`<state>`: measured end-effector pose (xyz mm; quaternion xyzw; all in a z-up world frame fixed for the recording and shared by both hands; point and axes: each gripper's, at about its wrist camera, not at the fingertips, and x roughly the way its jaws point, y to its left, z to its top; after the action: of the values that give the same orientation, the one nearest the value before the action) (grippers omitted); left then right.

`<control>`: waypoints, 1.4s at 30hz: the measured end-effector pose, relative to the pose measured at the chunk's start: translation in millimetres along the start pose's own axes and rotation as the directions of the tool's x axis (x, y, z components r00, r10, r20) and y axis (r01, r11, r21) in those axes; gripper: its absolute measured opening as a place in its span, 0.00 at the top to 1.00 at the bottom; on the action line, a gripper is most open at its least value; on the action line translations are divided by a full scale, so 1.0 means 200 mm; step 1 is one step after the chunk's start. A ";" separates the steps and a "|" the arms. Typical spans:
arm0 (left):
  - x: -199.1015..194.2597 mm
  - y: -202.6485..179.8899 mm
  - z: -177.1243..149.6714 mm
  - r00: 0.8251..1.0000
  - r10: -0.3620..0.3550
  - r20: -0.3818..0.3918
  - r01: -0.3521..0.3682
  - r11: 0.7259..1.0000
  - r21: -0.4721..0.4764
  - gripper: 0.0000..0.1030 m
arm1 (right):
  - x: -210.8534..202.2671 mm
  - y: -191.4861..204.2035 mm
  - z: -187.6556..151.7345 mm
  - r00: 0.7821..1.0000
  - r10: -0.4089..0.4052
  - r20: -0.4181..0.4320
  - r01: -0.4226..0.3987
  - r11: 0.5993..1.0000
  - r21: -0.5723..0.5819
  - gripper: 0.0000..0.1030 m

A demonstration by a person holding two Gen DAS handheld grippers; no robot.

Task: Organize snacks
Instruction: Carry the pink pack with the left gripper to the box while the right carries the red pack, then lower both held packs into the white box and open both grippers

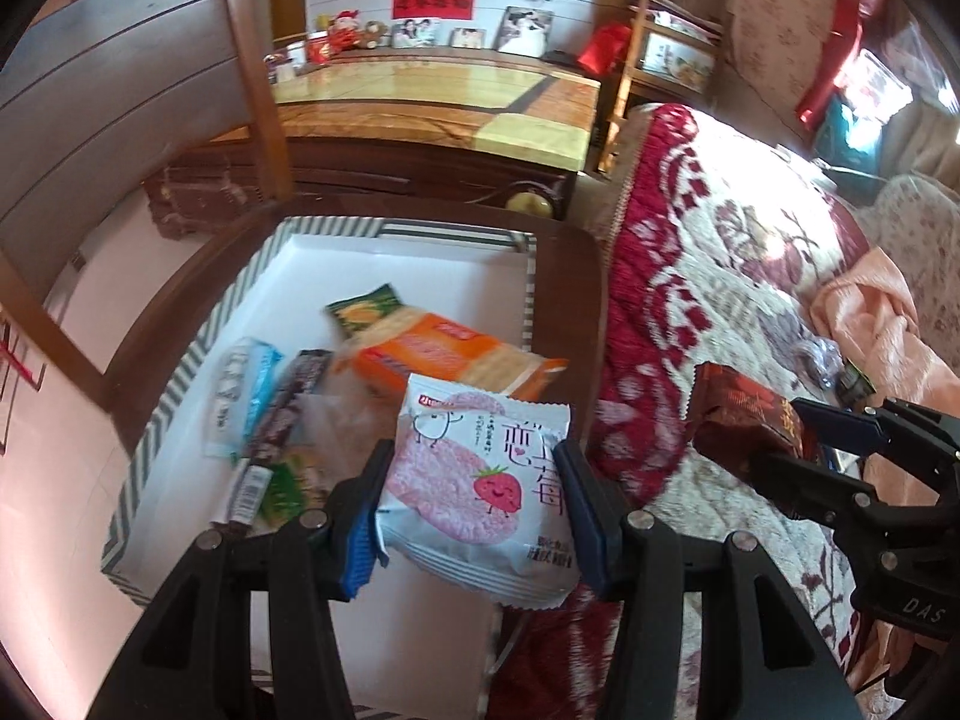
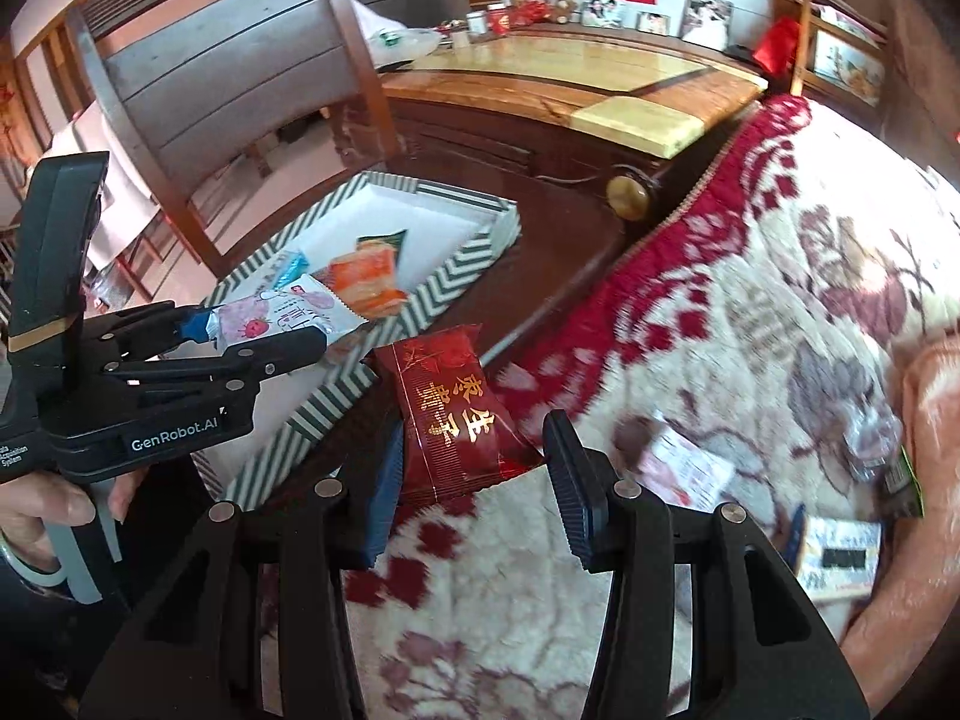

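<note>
My left gripper (image 1: 474, 510) is shut on a white and pink strawberry rice-cracker packet (image 1: 480, 492) and holds it above the near right part of the striped box (image 1: 180, 384). The box holds several snacks, among them an orange cracker pack (image 1: 444, 354). My right gripper (image 2: 474, 474) is shut on a dark red packet with gold characters (image 2: 456, 420), held over the blanket edge beside the box (image 2: 456, 282). The left gripper with its packet (image 2: 270, 318) shows in the right wrist view. The right gripper (image 1: 798, 438) shows in the left wrist view.
The box sits on a dark wooden chair seat (image 1: 570, 264). A red and cream flowered blanket (image 2: 750, 312) lies to the right, with more loose snack packets (image 2: 840, 552) on it. A wooden cabinet (image 1: 432, 96) stands behind.
</note>
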<state>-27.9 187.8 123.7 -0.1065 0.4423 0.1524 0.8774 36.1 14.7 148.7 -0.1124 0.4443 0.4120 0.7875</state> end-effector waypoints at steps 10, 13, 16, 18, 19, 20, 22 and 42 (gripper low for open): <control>0.01 0.21 0.00 0.999 0.033 -0.008 -0.034 0.996 -0.086 0.46 | 0.11 0.16 0.12 0.999 0.034 -0.023 -0.035 0.998 -0.059 0.56; 0.02 0.26 0.00 0.999 0.041 -0.017 -0.043 0.992 -0.115 0.46 | 0.14 0.20 0.16 0.999 0.039 -0.030 -0.042 0.996 -0.074 0.56; 0.03 0.31 -0.01 0.999 0.045 -0.027 -0.049 0.988 -0.143 0.46 | 0.18 0.23 0.18 0.998 0.043 -0.041 -0.047 0.995 -0.093 0.56; 0.04 0.33 -0.01 0.998 0.048 -0.032 -0.053 0.986 -0.155 0.46 | 0.21 0.26 0.20 0.998 0.047 -0.047 -0.052 0.993 -0.107 0.56; 0.05 0.33 -0.02 0.998 0.050 -0.033 -0.055 0.986 -0.160 0.46 | 0.22 0.27 0.21 0.998 0.049 -0.049 -0.055 0.992 -0.110 0.56; 0.05 0.34 -0.02 0.998 0.052 -0.034 -0.057 0.985 -0.165 0.46 | 0.23 0.29 0.22 0.997 0.051 -0.051 -0.057 0.992 -0.116 0.56; 0.06 0.36 -0.03 0.998 0.056 -0.039 -0.062 0.983 -0.175 0.46 | 0.26 0.31 0.24 0.997 0.054 -0.056 -0.061 0.990 -0.125 0.56; 0.13 0.46 -0.05 0.991 0.105 -0.089 -0.122 0.966 -0.227 0.46 | 0.53 0.52 0.38 0.991 0.058 -0.124 -0.082 0.977 -0.199 0.56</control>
<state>-53.8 274.4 92.0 -0.1883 0.4598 0.2489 0.8314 31.7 180.2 128.0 -0.2010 0.4492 0.4754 0.7293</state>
